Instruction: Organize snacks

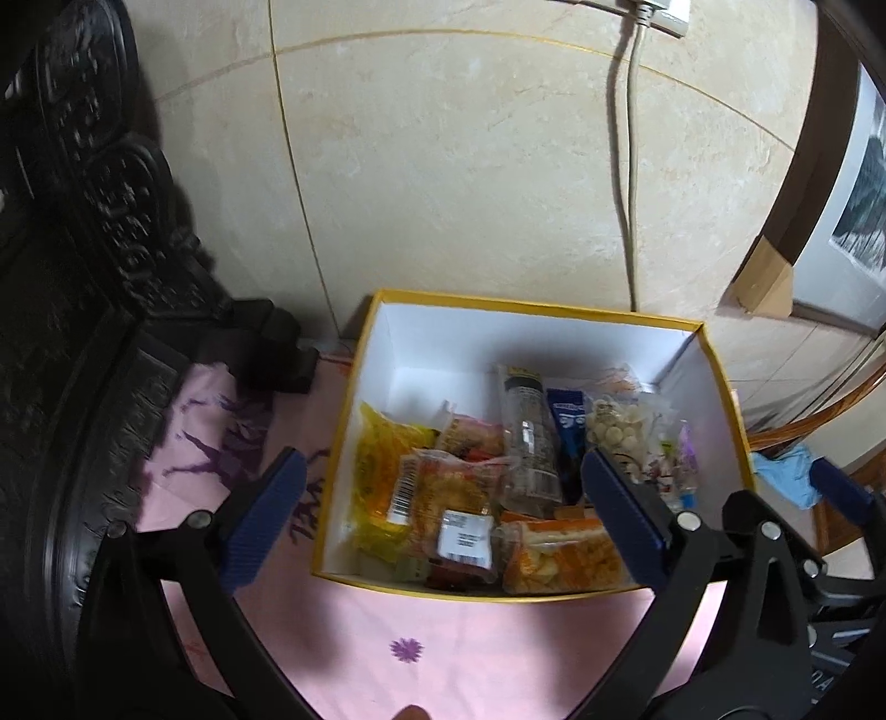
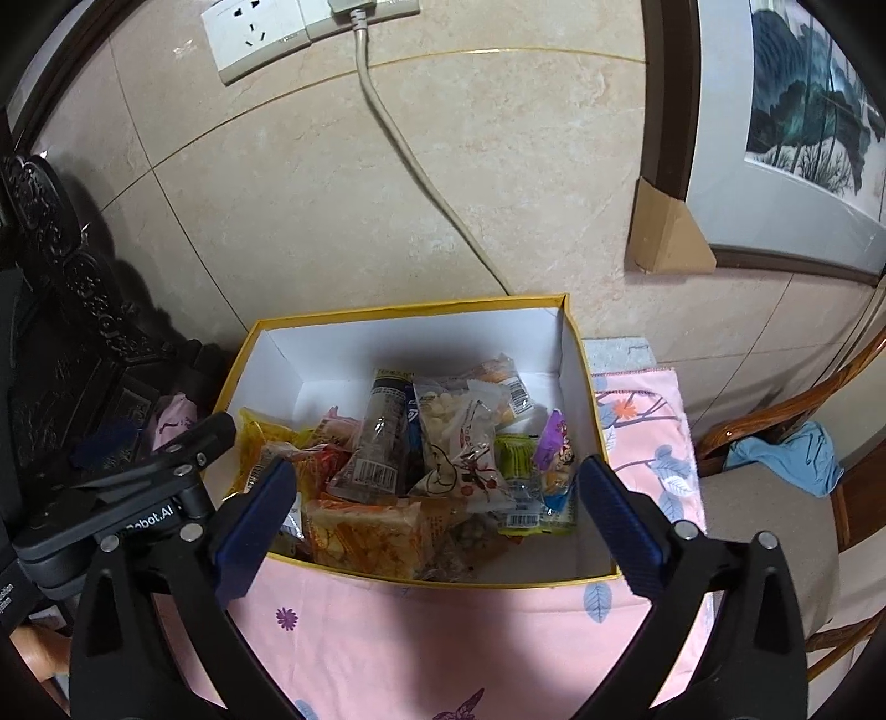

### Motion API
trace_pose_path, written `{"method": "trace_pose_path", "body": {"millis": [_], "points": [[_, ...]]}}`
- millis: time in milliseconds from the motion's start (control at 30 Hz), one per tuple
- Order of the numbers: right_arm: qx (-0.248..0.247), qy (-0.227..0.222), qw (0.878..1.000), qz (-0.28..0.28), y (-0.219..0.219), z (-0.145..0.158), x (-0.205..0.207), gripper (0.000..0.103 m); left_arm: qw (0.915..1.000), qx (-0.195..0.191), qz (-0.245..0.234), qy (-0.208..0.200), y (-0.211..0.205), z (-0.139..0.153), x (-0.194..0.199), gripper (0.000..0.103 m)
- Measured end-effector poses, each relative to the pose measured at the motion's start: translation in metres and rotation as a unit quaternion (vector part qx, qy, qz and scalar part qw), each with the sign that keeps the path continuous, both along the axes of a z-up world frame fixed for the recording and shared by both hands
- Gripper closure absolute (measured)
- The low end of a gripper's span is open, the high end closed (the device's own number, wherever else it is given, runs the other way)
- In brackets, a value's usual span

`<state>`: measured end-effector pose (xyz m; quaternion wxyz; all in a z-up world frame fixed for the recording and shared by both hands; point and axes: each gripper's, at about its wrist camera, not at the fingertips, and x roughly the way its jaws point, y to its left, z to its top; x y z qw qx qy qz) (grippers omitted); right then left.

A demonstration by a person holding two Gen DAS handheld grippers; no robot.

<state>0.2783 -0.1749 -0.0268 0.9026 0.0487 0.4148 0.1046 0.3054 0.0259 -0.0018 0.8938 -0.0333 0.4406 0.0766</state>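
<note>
Left wrist view: the left gripper (image 1: pixel 443 515) hovers above the near edge of a yellow-rimmed cardboard box (image 1: pixel 531 308), its blue-padded jaws spread wide and holding nothing. The box sits on a pink floral cloth (image 1: pixel 443 653) against a beige tiled wall (image 1: pixel 443 166). Inside lie a yellow snack bag (image 1: pixel 379 459), an orange cracker pack (image 1: pixel 559 559), a clear dark-capped packet (image 1: pixel 529 437) and a bag of pale round snacks (image 1: pixel 614 426). A carved dark cabinet (image 1: pixel 99 277) stands to the left.

Right wrist view: the right gripper (image 2: pixel 434 518) hangs over the same box (image 2: pixel 410 308), jaws wide apart and empty. The snacks are piled in the box, among them an orange cracker pack (image 2: pixel 365 534), a green wrapped sweet (image 2: pixel 512 454) and a purple-topped packet (image 2: pixel 556 443). The left gripper's black body (image 2: pixel 127 498) sits beside the box's left wall. A wall socket (image 2: pixel 249 33) and cable (image 2: pixel 410 155) run above; a framed painting (image 2: pixel 803 111) leans at right.
</note>
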Motion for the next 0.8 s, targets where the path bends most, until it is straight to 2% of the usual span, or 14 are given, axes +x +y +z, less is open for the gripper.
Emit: {"method": "trace_pose_path", "body": {"millis": [100,300,533,800], "points": [[0.003,0.002,1.0,-0.002,-0.0009,-0.0008,-0.0002,0.001,0.9999,0.014,0.006,-0.001,-0.0021,0.0019,0.0003,0.002],[0.006,0.007,1.0,-0.005,-0.0032,-0.0016,0.0009,0.001,0.9995,-0.029,0.007,0.002,0.0056,0.0011,0.0004,0.002],[0.007,0.008,1.0,-0.003,-0.0015,-0.0017,-0.0002,0.001,0.9999,-0.003,0.011,-0.005,0.0026,0.0015,-0.0014,0.002],[0.009,0.008,1.0,-0.005,-0.0023,-0.0023,-0.0019,0.001,0.9997,-0.02,0.01,-0.011,0.0056,0.0021,-0.0038,0.004]]}}
